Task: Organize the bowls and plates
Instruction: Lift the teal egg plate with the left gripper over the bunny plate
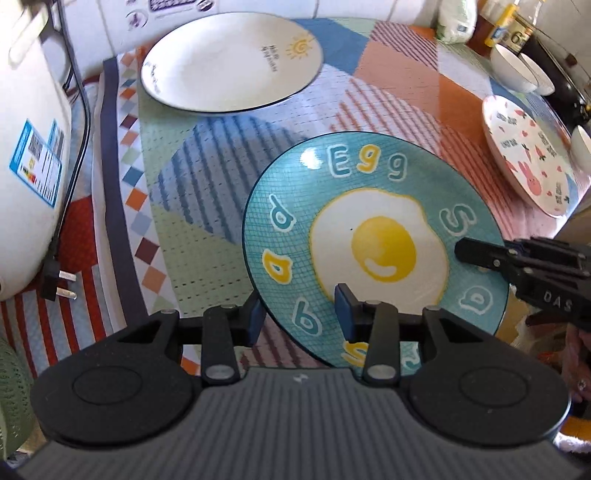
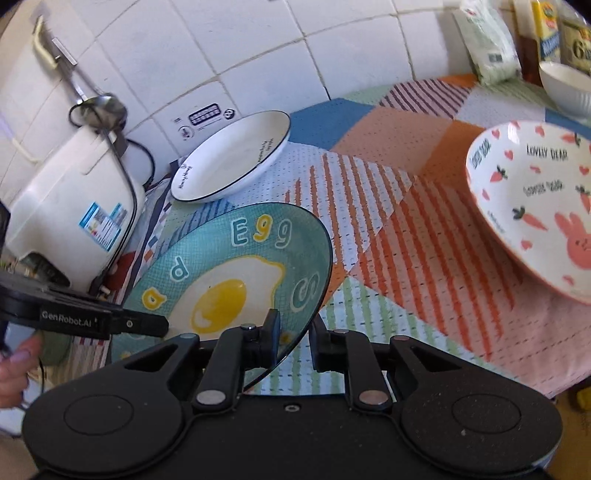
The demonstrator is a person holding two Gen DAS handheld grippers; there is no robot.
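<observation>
Three plates on the patterned cloth [image 1: 388, 66]: the teal plate [image 1: 373, 240] reading "Egg", nearest; a white plate [image 1: 229, 59] far left; a rabbit plate [image 2: 535, 199] reading "LOVELY DEAR", right; right gripper [image 2: 293, 334] pinches the teal plate's rim; left gripper [image 1: 301, 312], marked "GenRobot.AI", straddles its rim, whether gripping I cannot tell.

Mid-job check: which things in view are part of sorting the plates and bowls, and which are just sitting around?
Part of the job:
- teal egg plate, gripped at its rim by both claws
- white sun plate
- bunny plate
- white bowls

Just lying about:
- rice cooker and its loose plug
- packets and bottles at the wall
</observation>
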